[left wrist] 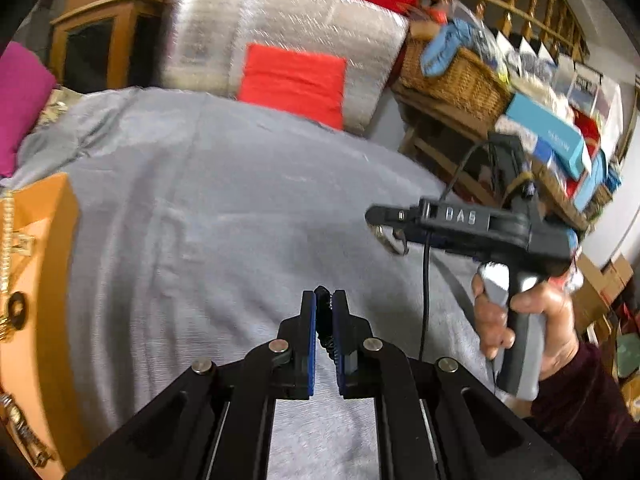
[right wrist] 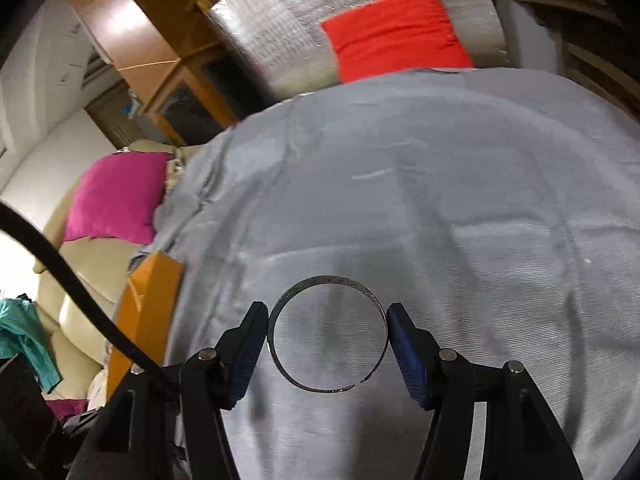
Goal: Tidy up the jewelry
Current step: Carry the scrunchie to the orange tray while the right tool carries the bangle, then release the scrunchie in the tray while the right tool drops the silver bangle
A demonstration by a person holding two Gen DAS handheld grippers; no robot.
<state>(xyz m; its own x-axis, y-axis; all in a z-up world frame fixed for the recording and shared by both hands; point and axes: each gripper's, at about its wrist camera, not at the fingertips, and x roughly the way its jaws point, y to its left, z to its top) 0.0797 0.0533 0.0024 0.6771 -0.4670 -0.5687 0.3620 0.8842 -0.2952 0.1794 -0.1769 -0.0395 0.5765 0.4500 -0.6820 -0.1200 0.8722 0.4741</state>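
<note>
In the left wrist view my left gripper (left wrist: 324, 300) is shut on a small black coiled piece (left wrist: 325, 322) pinched between its blue pads, above the grey cloth (left wrist: 224, 208). In the right wrist view my right gripper (right wrist: 327, 309) is shut on a thin silver bangle (right wrist: 332, 278), with both pads pressing its sides. That bangle (left wrist: 394, 246) also hangs under the right gripper (left wrist: 378, 220) at the right of the left wrist view. An orange jewelry box (left wrist: 52, 240) at the left edge holds gold chains (left wrist: 6, 236) and a dark ring (left wrist: 17, 306).
A person's hand (left wrist: 524, 320) grips the right gripper's handle. Beyond the cloth lean a red cushion (left wrist: 294, 80) and a silver padded panel (left wrist: 280, 20). A wicker basket (left wrist: 452, 80) and stacked boxes (left wrist: 548, 132) crowd the right. A pink cushion (right wrist: 116, 196) lies left.
</note>
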